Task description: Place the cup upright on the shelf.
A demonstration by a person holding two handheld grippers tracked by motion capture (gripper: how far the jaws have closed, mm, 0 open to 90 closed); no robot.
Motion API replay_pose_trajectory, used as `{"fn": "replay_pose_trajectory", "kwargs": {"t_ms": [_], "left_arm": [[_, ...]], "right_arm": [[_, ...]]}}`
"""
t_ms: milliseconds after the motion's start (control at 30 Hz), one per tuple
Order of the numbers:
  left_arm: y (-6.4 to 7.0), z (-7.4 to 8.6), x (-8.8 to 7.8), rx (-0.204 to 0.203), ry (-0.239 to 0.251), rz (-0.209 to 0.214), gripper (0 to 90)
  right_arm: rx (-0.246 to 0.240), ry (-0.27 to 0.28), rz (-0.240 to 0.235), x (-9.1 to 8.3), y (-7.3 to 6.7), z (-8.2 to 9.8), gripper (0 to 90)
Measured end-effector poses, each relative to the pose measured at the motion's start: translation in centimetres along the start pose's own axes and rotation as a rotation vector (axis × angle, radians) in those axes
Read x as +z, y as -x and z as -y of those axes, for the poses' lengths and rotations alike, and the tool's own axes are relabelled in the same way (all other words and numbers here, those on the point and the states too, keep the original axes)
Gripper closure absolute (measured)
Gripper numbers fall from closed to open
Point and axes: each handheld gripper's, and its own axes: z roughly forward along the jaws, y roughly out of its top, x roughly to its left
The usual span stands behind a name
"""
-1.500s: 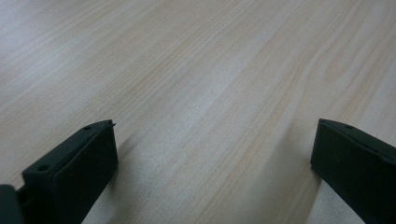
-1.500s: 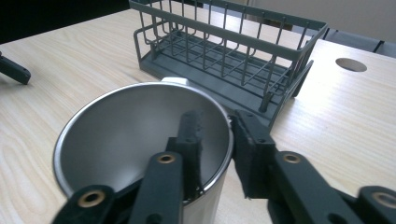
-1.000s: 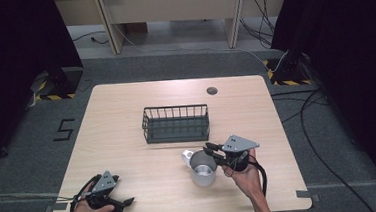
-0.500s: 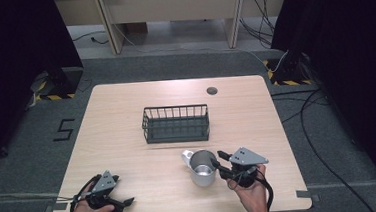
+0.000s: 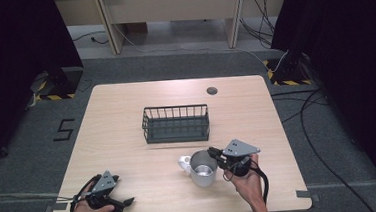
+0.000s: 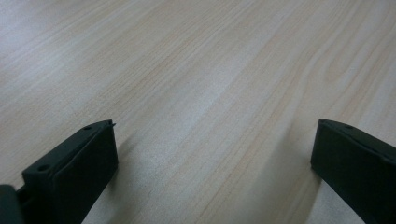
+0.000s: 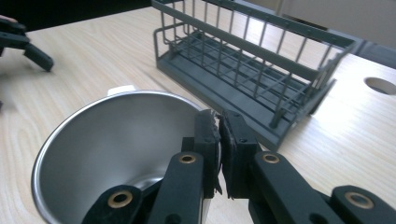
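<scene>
We see the right gripper [image 5: 215, 154] at the near right of the table [image 5: 126, 115], its jaws pinched together on the rim of a steel mug [image 5: 203, 168]; in the right gripper view the right gripper [image 7: 219, 128] has one jaw inside the mug [image 7: 107, 149] and the other outside, with the thin wall clamped between them; the mug stands upright on the wood, just in front of and to the left of the hand that carries the tool, its white handle [image 5: 184, 162] turned away from the gripper toward the left; beyond the mug, nearer the table's middle and apart from it, sits a dark wire basket [image 5: 176, 123]; a round grommet hole [image 5: 212, 90] lies farther back; the left gripper [image 5: 124, 204] rests at the near left corner, well apart from the mug, and in the left gripper view its jaws stand wide apart over bare wood with nothing between them.
</scene>
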Motion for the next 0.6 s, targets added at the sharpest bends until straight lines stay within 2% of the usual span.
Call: {"fn": "replay_pose_trajectory", "kwargs": {"t_ms": [67,100,133,167,200,233,267,300,333,367,400,433,600], "left_arm": [[0.0,0.0,0.0,0.000,0.000,0.000,0.0],[0.0,0.0,0.0,0.000,0.000,0.000,0.0],[0.0,0.0,0.0,0.000,0.000,0.000,0.0],[0.0,0.0,0.0,0.000,0.000,0.000,0.0],[0.0,0.0,0.0,0.000,0.000,0.000,0.0],[0.0,0.0,0.0,0.000,0.000,0.000,0.0],[0.0,0.0,0.0,0.000,0.000,0.000,0.0],[0.0,0.0,0.0,0.000,0.000,0.000,0.0],[0.0,0.0,0.0,0.000,-0.001,0.000,0.0],[0.0,0.0,0.0,0.000,-0.001,0.000,0.0],[0.0,0.0,0.0,0.000,0.000,0.000,0.0],[0.0,0.0,0.0,0.000,0.000,0.000,0.0],[0.0,0.0,0.0,0.000,0.000,0.000,0.0]], "right_arm": [[0.004,0.001,-0.013,0.1,0.2,0.0,84.7],[0.022,0.017,-0.020,0.0,0.2,-0.1,75.4],[0.022,0.017,-0.020,0.0,0.2,-0.1,75.4],[0.053,0.046,-0.016,-0.4,0.0,-0.2,56.3],[0.053,0.046,-0.016,-0.4,0.0,-0.2,56.3],[0.069,0.077,-0.003,-0.8,-0.5,-0.1,38.9],[0.069,0.077,-0.003,-0.8,-0.5,-0.1,38.9],[0.080,0.093,-0.006,-1.0,-0.8,0.1,30.2],[0.102,0.124,-0.013,-1.4,-1.4,0.6,13.0],[0.102,0.124,-0.013,-1.4,-1.4,0.6,13.0],[0.111,0.167,-0.036,-1.9,-1.9,1.2,12.2],[0.112,0.181,-0.046,-2.0,-2.0,1.4,15.3],[0.111,0.166,-0.036,-1.9,-2.9,2.1,15.1]]}}
